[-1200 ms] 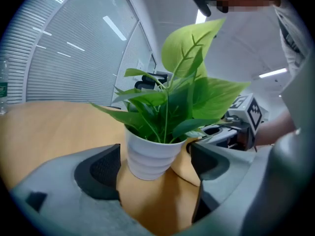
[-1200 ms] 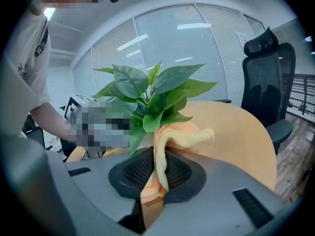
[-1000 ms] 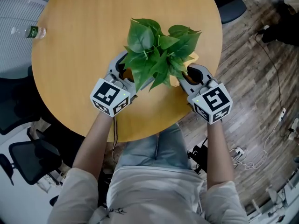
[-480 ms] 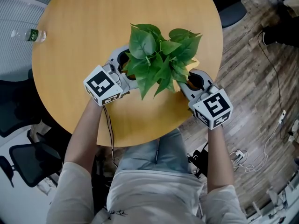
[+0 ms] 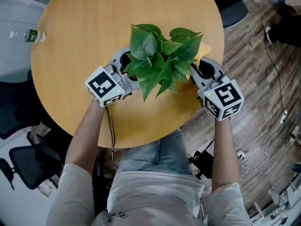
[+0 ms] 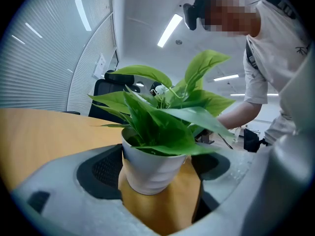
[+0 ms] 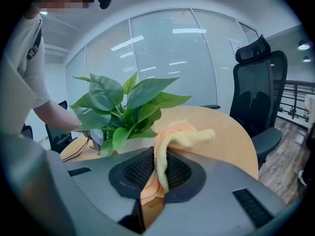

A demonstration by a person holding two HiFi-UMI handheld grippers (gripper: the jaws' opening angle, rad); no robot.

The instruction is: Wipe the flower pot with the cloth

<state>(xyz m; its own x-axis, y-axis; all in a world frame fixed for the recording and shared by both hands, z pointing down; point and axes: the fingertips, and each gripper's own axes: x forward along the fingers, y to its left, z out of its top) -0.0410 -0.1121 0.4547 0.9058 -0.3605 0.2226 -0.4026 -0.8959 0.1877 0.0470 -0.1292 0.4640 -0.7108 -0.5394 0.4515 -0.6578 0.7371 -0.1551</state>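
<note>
A leafy green plant [image 5: 160, 62] stands in a white flower pot [image 6: 152, 168] on the round wooden table [image 5: 84, 22]. In the head view the leaves hide the pot. My left gripper [image 5: 127, 68] is at the plant's left, and the left gripper view shows it shut on the flower pot, one pad on each side. My right gripper [image 5: 201, 66] is at the plant's right, shut on a yellow-orange cloth [image 7: 170, 146]. The cloth [image 5: 203, 48] pokes out past the jaws beside the leaves. Whether it touches the pot is hidden.
A plastic water bottle [image 5: 27, 34] lies at the table's far left edge. A black office chair [image 5: 28, 164] stands at lower left and another [image 7: 261, 92] beyond the table's edge. Cables [image 5: 263, 154] run over the wooden floor on the right.
My right gripper has moved with the cloth from the plant's near right side farther back along its right. The left gripper and the plant shifted slightly away early on, then stayed still.
</note>
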